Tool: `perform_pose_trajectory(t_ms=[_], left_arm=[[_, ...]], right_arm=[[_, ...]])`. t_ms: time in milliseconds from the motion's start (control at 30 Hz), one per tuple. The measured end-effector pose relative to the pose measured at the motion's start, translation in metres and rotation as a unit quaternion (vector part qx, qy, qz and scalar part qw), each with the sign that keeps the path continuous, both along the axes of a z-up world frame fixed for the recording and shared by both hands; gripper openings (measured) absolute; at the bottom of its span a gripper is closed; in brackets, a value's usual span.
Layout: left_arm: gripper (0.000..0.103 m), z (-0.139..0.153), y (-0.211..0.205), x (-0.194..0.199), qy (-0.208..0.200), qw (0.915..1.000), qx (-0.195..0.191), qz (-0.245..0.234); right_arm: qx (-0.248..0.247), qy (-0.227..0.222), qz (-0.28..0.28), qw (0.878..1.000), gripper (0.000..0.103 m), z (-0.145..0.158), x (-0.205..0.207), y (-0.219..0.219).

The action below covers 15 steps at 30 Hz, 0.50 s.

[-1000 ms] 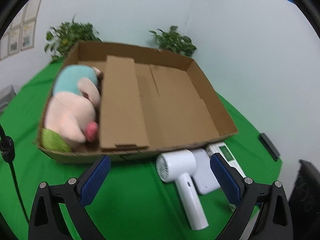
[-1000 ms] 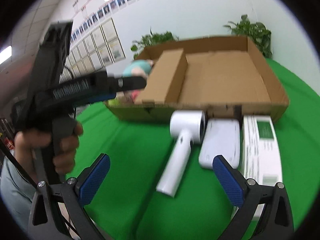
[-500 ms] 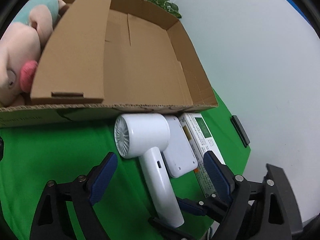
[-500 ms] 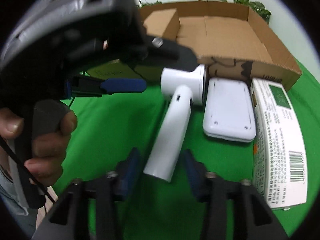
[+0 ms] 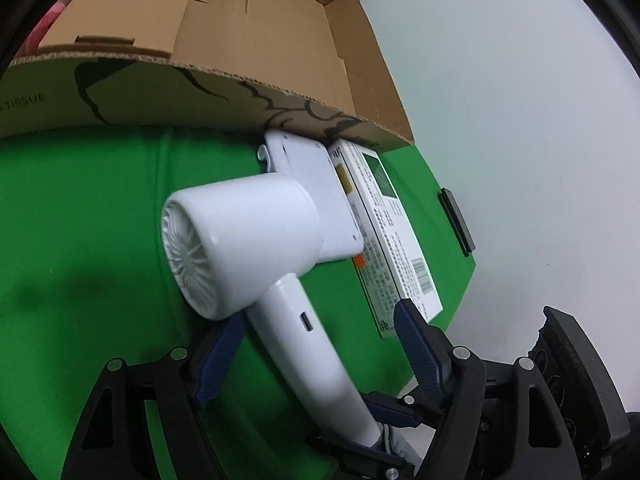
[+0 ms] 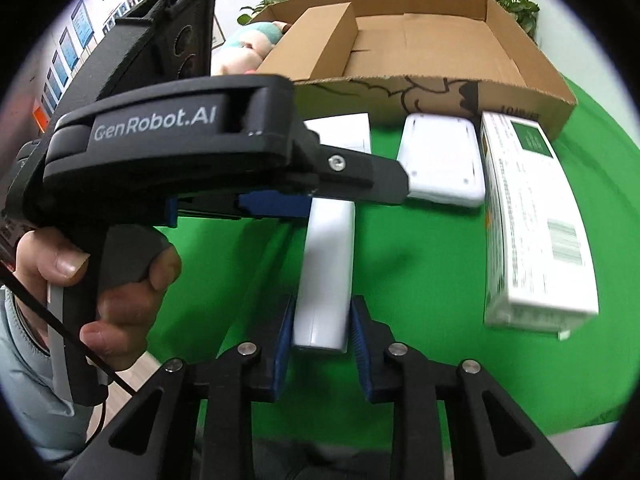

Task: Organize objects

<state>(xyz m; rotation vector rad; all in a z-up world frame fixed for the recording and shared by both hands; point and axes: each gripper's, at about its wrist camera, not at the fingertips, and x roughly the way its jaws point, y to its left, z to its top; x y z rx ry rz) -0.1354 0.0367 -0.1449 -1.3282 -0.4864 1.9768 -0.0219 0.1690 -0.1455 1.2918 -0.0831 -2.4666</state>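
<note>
The cardboard box (image 6: 520,92) sits at the far side of the green table (image 6: 420,272), its wide right bay bare of goods and a plush toy (image 6: 244,52) tucked in the narrow bay beyond the cardboard divider (image 6: 328,40); that bare bay is where I judge the hair dryer (image 5: 256,240) should go. The dryer lies on the cloth just in front of the box, head toward it, and its head overlaps the flat white device (image 5: 316,184) beside it, with the printed carton (image 6: 532,220) just beyond that. My right gripper (image 6: 320,344) has its blue pads closed in on the butt end of the handle, one on each side, though I cannot tell whether they press it fully yet. My left gripper (image 5: 316,352) is spread wide, straddling the handle nearer the head and touching nothing that I can see. To do this well I think I should first make the right grip firm, since the smooth plastic handle will likely slip and the heavy head will want to droop. Bringing the left pads (image 5: 416,352) in higher on the handle would share that weight. Then I would lift straight up before swinging forward, so the head clears the white device without dragging it and passes over the box's near wall.
</note>
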Motion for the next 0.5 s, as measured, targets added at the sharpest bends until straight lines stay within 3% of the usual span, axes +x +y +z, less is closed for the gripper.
perform_pose_trajectory(t_ms=[100,300,500], left_arm=[[0.069,-0.002,0.001,0.004,0.0,0.9999,-0.006,0.014],[0.035,-0.005,-0.01,0.0,-0.01,0.9991,-0.022,0.036],[0.034,-0.005,-0.014,0.003,-0.007,0.999,-0.019,0.039]], right_arm=[[0.0,-0.003,0.007,1.0,0.029,0.001,0.002,-0.002],[0.011,0.006,0.008,1.0,0.031,0.003,-0.006,-0.012],[0.022,0.013,0.007,1.0,0.031,0.005,-0.004,-0.017]])
